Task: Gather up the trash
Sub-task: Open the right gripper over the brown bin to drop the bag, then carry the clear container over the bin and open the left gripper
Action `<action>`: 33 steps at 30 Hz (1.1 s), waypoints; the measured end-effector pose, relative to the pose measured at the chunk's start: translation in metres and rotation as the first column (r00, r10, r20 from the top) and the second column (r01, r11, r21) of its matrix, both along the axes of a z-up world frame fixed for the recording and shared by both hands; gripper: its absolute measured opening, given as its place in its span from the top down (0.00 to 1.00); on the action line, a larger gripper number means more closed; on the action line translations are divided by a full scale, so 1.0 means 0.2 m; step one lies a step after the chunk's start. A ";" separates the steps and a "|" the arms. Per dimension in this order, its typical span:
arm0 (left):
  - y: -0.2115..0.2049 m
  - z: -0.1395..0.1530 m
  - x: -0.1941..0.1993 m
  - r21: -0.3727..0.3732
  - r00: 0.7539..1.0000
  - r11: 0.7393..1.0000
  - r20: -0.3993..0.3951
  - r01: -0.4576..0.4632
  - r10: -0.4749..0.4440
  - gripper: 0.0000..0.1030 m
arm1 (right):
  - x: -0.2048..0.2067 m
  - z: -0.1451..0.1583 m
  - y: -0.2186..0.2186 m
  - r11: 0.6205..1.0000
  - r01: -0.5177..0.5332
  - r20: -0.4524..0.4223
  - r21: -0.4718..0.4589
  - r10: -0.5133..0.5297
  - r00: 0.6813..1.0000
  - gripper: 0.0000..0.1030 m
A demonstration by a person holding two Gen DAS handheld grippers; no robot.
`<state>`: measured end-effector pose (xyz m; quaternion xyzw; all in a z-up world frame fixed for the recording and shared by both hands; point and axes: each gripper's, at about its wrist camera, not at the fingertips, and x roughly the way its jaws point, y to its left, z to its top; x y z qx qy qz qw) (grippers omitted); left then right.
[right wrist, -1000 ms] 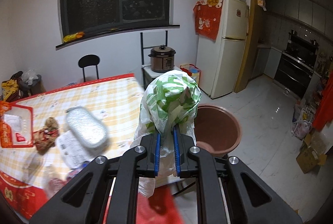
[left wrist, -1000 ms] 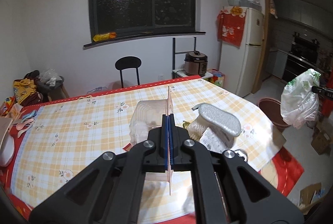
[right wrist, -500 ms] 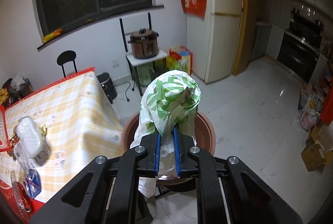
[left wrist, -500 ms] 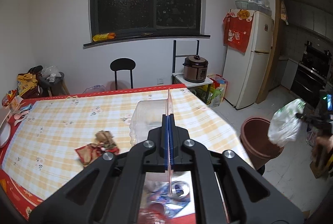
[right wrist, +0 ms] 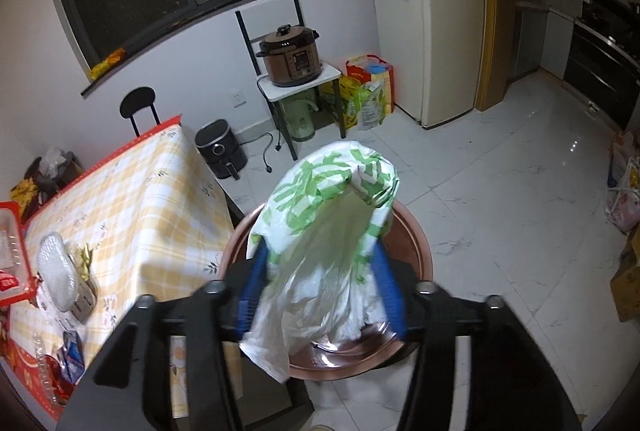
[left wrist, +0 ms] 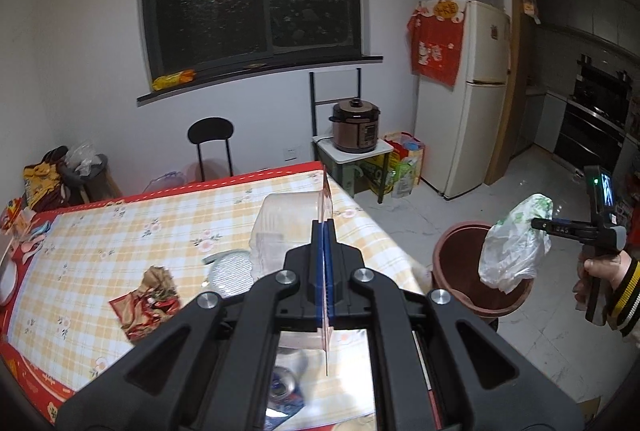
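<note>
You are dropping trash in the bin [right wrist: 416, 243]. Your right tool [right wrist: 320, 279] hangs right over the bin, and its two blue pads have just been spreading apart. The white and green bag [right wrist: 332, 223] sits loose between them, so it looks ready to fall in. I think the next move is to let the bag slip free, then pull the right tool clear.

Your left tool [left wrist: 325, 263] is pinched tight on the thin flat edge of a clear plastic box [left wrist: 288, 227]. It is above the tabletop [left wrist: 120, 231], beside the bin. That box likely goes in next.

More trash waits on the tabletop beside the bin: a crumpled red wrapper [left wrist: 146, 301] and a silver foil tray [left wrist: 232, 271]. The bag may catch on a pad. The tabletop corner sits close to the bin, so swing the box around it.
</note>
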<state>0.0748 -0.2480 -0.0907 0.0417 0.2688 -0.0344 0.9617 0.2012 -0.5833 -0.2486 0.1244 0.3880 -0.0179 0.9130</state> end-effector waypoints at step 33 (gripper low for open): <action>-1.07 -0.22 0.62 -0.146 0.872 0.876 -0.108 0.460 -0.477 0.76 | -0.59 0.46 -0.48 0.981 0.189 0.168 0.034 -0.192 0.967 0.05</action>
